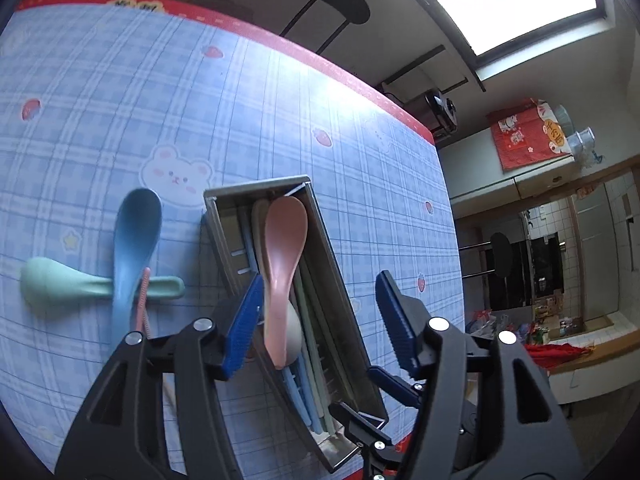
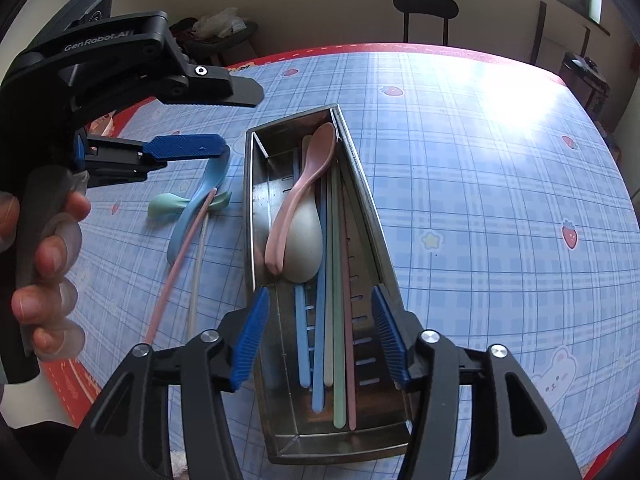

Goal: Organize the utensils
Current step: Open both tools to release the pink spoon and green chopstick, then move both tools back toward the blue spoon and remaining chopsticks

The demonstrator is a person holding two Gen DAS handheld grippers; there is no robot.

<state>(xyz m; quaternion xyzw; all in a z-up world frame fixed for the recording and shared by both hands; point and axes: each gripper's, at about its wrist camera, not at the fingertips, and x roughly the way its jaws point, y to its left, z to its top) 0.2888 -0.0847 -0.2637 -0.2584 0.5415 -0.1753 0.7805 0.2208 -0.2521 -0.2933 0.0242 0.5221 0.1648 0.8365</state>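
Observation:
A steel utensil box [image 1: 320,216] [image 2: 380,240] lies on the checked tablecloth. In it lie a pink spoon [image 1: 282,248] [image 2: 304,184] on top of a beige spoon [image 2: 304,240], and several coloured chopsticks [image 2: 334,320]. Left of the box, a blue spoon [image 1: 134,240] [image 2: 200,196] crosses a green spoon [image 1: 60,286] [image 2: 164,206], with a pink chopstick [image 2: 180,248] and a pale one [image 2: 196,280] beside them. My left gripper [image 1: 318,320] is open over the box's near part. My right gripper [image 2: 320,336] is open, straddling the box. The left gripper's blue pad [image 2: 184,146] shows above the blue spoon.
The table has a red border [image 1: 320,64]. A black stool [image 2: 426,6] stands beyond its far edge. A person's hand [image 2: 48,256] holds the left gripper's handle. Kitchen counters [image 1: 592,344] lie off to the right.

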